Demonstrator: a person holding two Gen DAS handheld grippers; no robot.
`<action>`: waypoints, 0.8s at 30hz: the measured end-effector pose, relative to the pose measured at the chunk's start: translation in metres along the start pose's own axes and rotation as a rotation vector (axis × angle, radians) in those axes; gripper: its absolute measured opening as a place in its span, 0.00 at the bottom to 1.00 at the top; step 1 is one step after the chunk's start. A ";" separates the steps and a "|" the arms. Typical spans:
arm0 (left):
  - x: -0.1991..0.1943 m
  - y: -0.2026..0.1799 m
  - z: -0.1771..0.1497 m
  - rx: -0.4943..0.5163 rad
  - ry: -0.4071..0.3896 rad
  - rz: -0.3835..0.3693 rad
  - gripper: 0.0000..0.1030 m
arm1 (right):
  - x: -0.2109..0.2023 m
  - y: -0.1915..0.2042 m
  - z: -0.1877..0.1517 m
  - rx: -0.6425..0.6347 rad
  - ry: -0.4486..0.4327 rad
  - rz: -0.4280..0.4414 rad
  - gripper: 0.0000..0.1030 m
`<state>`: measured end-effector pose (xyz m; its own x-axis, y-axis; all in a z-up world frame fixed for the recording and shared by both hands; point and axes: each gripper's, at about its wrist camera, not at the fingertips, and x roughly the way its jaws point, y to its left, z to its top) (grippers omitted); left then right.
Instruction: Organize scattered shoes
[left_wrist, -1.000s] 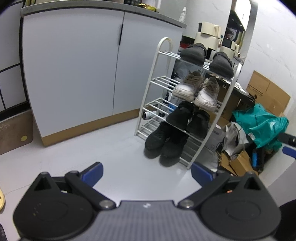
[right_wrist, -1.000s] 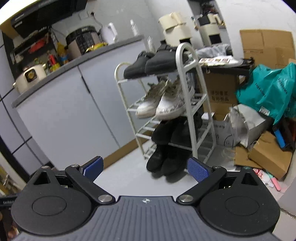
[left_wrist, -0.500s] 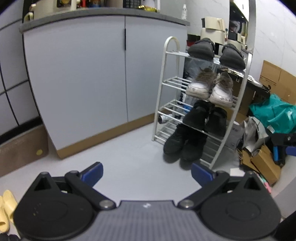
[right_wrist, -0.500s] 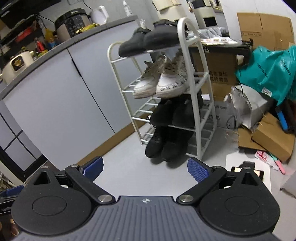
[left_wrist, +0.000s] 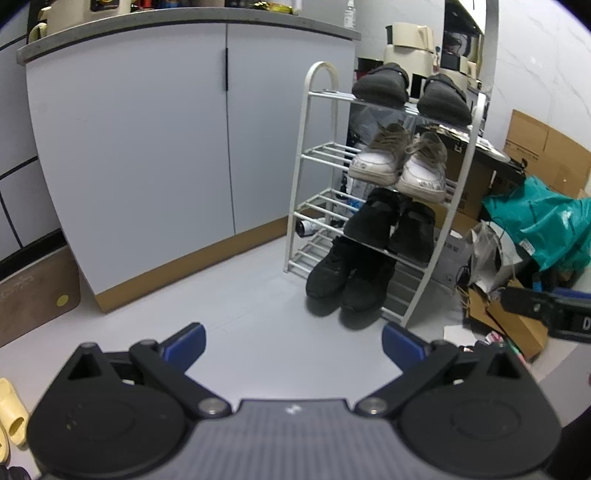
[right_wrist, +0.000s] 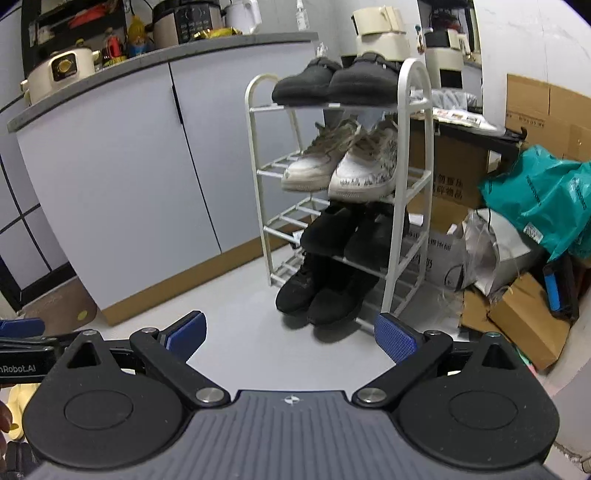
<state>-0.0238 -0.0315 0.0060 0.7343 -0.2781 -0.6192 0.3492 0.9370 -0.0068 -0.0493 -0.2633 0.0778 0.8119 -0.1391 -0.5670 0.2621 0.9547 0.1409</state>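
While both your left gripper and right gripper are hanging spread and empty before the shoe rack, you are risking nudging its overhanging black shoes off.

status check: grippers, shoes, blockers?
Left gripper open, empty. Right gripper open, empty. Shoe rack holds four pairs. Yellow slippers on floor, lower left.

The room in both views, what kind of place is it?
Probably a home kitchen or utility corner: a grey cabinet with cooking pots on top, a white shoe rack and cardboard boxes on the floor.
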 end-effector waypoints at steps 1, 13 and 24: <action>0.001 -0.001 0.000 0.003 0.004 -0.001 1.00 | 0.000 0.001 0.000 -0.006 -0.005 -0.012 0.97; -0.002 -0.008 0.002 0.011 -0.008 -0.027 1.00 | -0.001 0.002 -0.001 -0.056 -0.009 -0.011 0.97; 0.000 -0.011 0.003 0.024 0.000 -0.029 1.00 | -0.003 -0.003 -0.001 -0.056 -0.009 -0.009 0.97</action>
<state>-0.0255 -0.0422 0.0086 0.7234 -0.3053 -0.6193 0.3843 0.9232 -0.0063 -0.0531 -0.2652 0.0780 0.8143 -0.1497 -0.5609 0.2397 0.9667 0.0899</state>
